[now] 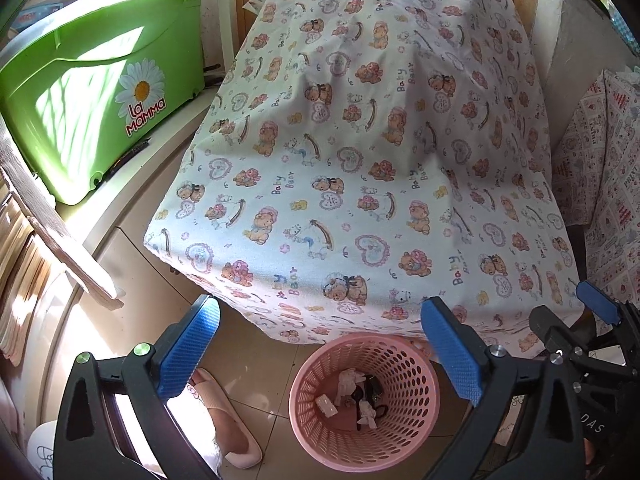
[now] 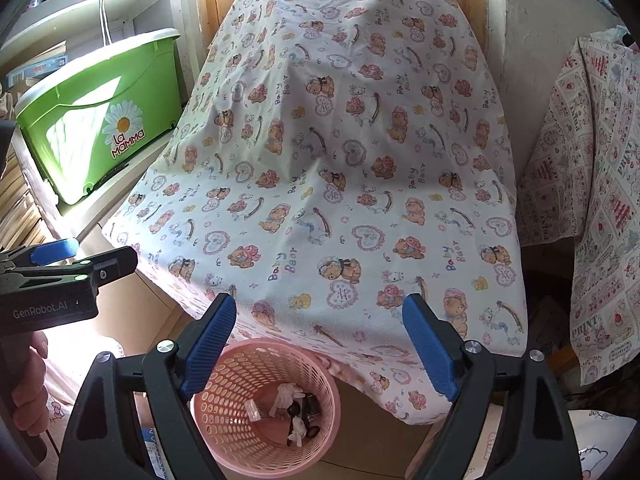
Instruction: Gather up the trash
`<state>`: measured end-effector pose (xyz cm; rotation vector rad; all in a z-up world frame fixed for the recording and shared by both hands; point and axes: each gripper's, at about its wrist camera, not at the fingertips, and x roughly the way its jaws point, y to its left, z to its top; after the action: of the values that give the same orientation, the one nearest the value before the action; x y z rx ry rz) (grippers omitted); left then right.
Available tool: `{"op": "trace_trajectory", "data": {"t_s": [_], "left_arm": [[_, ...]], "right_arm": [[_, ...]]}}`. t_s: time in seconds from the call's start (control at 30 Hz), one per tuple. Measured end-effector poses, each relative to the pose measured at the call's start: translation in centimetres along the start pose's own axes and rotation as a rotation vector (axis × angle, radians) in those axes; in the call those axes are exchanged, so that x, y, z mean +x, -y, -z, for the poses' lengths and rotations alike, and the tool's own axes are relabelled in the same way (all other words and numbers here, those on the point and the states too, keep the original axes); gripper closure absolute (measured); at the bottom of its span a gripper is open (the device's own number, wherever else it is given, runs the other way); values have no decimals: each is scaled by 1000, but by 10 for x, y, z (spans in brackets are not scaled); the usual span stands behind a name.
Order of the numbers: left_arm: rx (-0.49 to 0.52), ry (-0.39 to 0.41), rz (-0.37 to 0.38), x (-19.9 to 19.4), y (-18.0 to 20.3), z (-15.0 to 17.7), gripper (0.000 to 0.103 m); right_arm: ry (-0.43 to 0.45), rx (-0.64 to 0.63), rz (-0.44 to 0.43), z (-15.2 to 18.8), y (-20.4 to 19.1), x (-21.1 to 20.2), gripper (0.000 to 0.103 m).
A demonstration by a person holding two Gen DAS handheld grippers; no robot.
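A pink perforated waste basket (image 1: pixel 404 364) stands on the floor at the front edge of a table draped in a bear-print cloth (image 1: pixel 360 152). It holds several scraps: crumpled white paper (image 1: pixel 348 384) and dark bits. The basket also shows in the right wrist view (image 2: pixel 240 368), with the scraps (image 2: pixel 294 406) inside. My left gripper (image 1: pixel 320 354) is open and empty, held above the basket. My right gripper (image 2: pixel 318 350) is open and empty, also above the basket. The right gripper shows at the right edge of the left wrist view (image 1: pixel 596 308), and the left gripper at the left edge of the right wrist view (image 2: pixel 56 252).
A green "La Mamma" tub (image 1: pixel 100 92) sits on a cream cabinet (image 1: pixel 132 216) to the left. A pink slipper (image 1: pixel 228 424) lies on the tiled floor left of the basket. A second printed cloth (image 2: pixel 592 200) hangs on the right.
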<state>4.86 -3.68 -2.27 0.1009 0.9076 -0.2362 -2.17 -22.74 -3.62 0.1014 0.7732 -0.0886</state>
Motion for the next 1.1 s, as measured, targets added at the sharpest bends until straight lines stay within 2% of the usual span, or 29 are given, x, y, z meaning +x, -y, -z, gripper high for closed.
{"op": "trace_trajectory", "data": {"t_s": [0.17,0.77,1.1], "left_arm": [[26,19,-40,-1,4,-1,3],[7,15,1,1,2,-2,2],[-13,10,-1,2,-2,-3,2]], "right_arm": [[-10,23,31,-2,6,5,16],[12,10,53,-4,3,5,16],[12,9,58,-4,3,6,16]]}}
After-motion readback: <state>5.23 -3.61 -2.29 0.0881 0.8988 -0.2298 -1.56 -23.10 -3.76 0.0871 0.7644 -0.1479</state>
